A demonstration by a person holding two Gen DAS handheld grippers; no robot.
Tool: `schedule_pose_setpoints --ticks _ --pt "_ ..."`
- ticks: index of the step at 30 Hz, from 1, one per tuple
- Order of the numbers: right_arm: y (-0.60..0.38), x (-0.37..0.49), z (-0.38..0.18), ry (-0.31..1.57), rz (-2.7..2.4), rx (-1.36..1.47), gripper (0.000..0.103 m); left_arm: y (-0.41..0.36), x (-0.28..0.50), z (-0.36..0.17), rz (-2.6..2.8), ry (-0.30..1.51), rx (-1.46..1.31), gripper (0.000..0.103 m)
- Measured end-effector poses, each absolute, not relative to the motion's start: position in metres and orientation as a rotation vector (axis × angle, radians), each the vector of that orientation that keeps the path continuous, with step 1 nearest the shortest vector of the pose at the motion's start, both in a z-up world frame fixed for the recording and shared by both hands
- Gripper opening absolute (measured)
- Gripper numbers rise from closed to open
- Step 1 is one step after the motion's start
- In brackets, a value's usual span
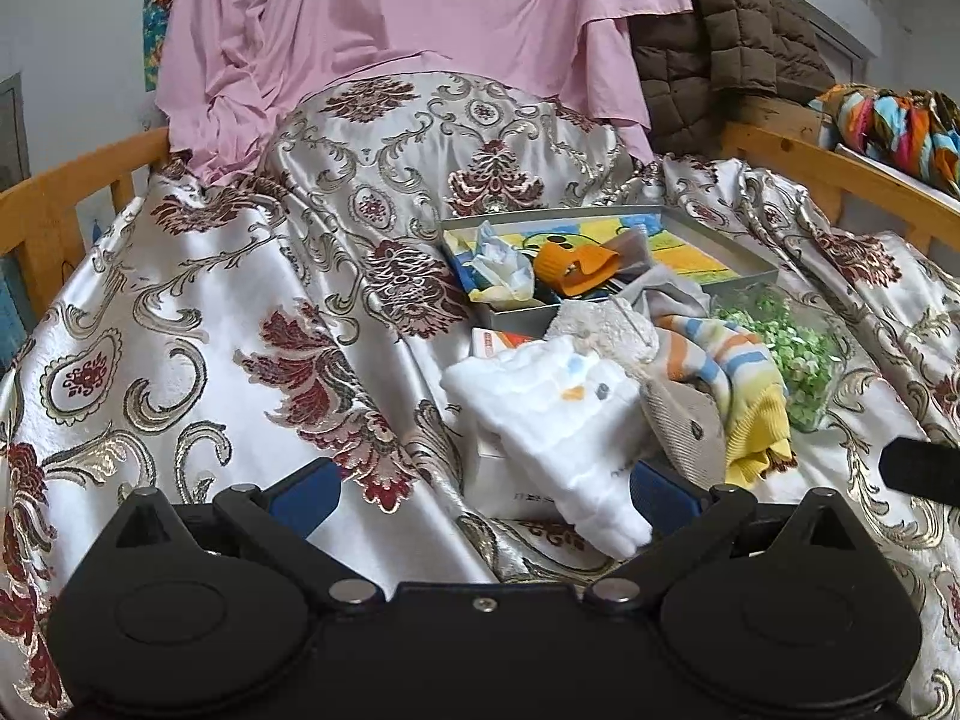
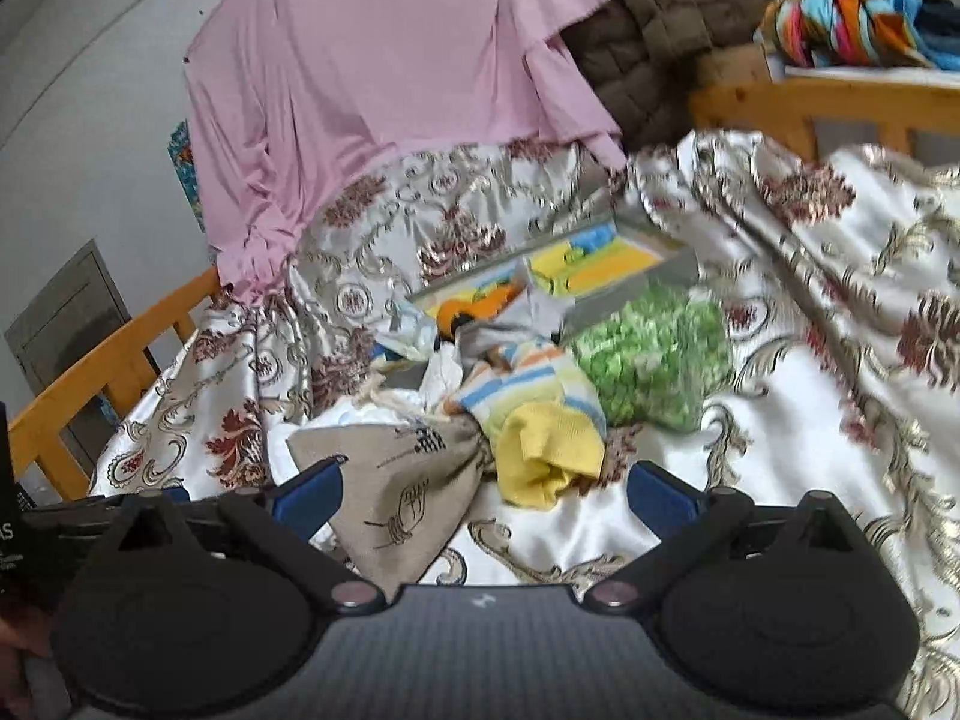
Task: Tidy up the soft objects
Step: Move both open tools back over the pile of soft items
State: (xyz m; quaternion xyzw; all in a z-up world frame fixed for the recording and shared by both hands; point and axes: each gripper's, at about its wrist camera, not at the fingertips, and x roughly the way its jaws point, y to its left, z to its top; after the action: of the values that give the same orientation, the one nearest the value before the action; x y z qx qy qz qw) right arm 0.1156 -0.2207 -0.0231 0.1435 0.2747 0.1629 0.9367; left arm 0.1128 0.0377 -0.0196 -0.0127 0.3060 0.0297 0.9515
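A heap of soft things lies on a shiny white satin bedspread [image 1: 180, 300] patterned with dark red and gold flowers. At the front of the heap is a white quilted muslin cloth [image 1: 558, 420] with small orange, blue and grey marks; it drapes over a white box [image 1: 498, 480]. Just beside it sits a beige linen drawstring pouch [image 2: 402, 480] printed with black line drawings. Touching the pouch is a knitted sock striped in orange, blue and white with a yellow cuff [image 2: 540, 420]. Behind these lie a fluffy cream towel [image 1: 606, 324] and a clear bag of green and white bits [image 1: 792, 354].

Further back stands a shallow grey tray with a colourful printed bottom [image 1: 720, 240]. In it are an orange fabric piece [image 1: 576, 267] and a crumpled white and pale blue cloth [image 1: 501, 267].

The left gripper [image 1: 486, 495] has its blue-padded fingers spread wide, and the white cloth hangs between them without being pinched. The right gripper [image 2: 486, 495] is likewise spread apart, with the beige pouch lying across the gap near its left finger, not clamped.

Around the bed run orange wooden rails [image 1: 72, 192]. A pink sheet [image 1: 390, 18] and a brown quilted jacket [image 1: 720, 42] hang behind.
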Motion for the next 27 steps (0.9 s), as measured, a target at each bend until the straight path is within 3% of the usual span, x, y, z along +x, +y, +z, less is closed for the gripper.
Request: schedule_pose_setpoints --ticks 15,27 --pt "-0.210 0.123 -0.021 0.577 0.348 0.297 0.103 0.047 0.122 -0.005 0.069 0.565 -0.033 0.102" --pt "-0.196 0.130 -0.019 0.527 0.367 0.192 0.103 0.054 0.139 0.004 -0.026 0.502 0.133 0.102"
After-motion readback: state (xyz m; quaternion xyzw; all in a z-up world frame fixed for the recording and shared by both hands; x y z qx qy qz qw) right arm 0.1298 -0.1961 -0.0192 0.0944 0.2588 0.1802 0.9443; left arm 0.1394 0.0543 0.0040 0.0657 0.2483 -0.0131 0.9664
